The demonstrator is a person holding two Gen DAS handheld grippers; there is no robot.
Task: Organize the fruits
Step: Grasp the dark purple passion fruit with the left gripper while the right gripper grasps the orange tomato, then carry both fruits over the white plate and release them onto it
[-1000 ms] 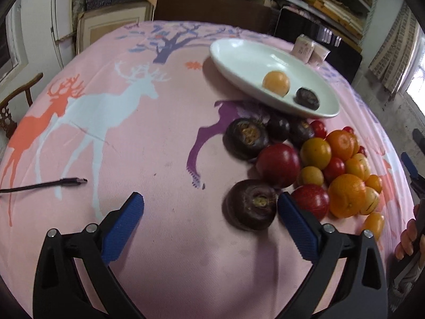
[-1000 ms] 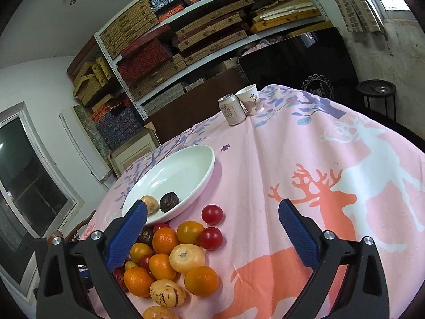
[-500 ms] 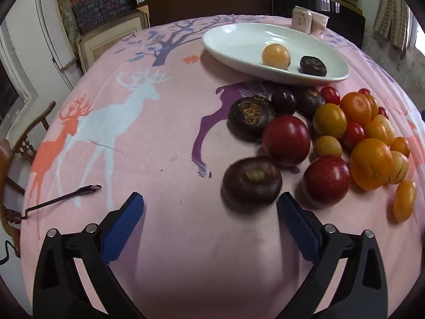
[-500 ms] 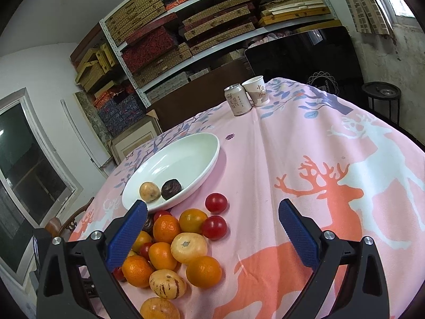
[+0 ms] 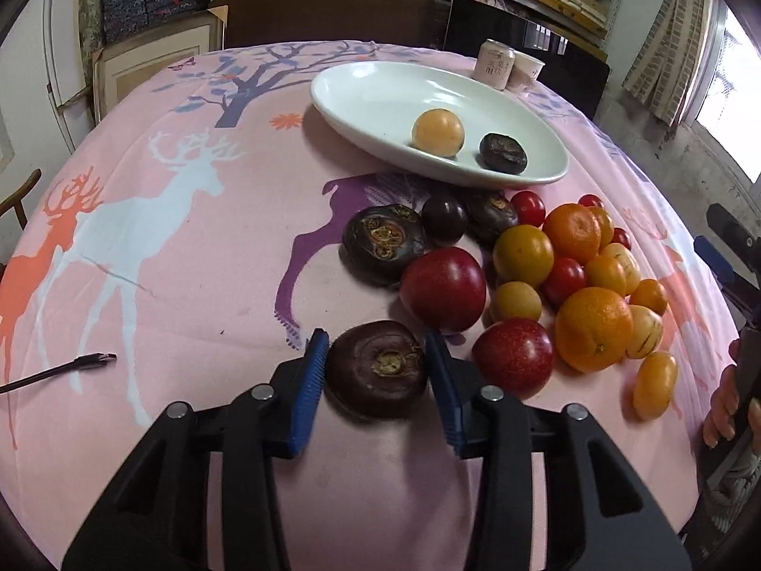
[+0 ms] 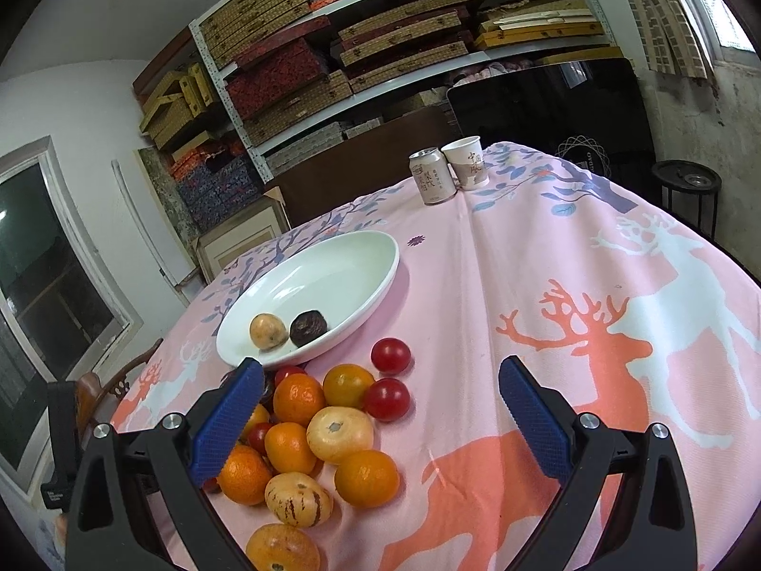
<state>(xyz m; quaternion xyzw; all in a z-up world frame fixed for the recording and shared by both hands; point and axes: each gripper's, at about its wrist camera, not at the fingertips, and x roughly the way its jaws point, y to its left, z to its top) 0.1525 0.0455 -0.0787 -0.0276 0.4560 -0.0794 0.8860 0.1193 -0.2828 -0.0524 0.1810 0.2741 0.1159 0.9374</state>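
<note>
A dark purple round fruit [image 5: 378,371] lies on the pink deer-print tablecloth [image 5: 190,261], in front of the fruit pile. My left gripper [image 5: 375,338] is closing around it, and both blue pads touch its sides. The pile holds red plums [image 5: 442,288], oranges [image 5: 592,328], tomatoes and more dark fruits [image 5: 385,242]. Behind it, a white oval plate [image 5: 371,95] holds a yellow fruit [image 5: 437,132] and a small dark fruit [image 5: 503,153]. My right gripper [image 6: 380,371] hangs open above the pile's right side [image 6: 337,433], holding nothing.
A drink can [image 6: 432,176] and a paper cup [image 6: 468,162] stand at the table's far edge. A black cable end [image 5: 71,366] lies on the cloth to the left. A person's hand [image 5: 723,409] shows at the right edge. Shelves of boxes fill the back wall.
The left jaws went from wide open to closed against the dark purple fruit. The left view rolled slightly. The right gripper stayed open and barely moved.
</note>
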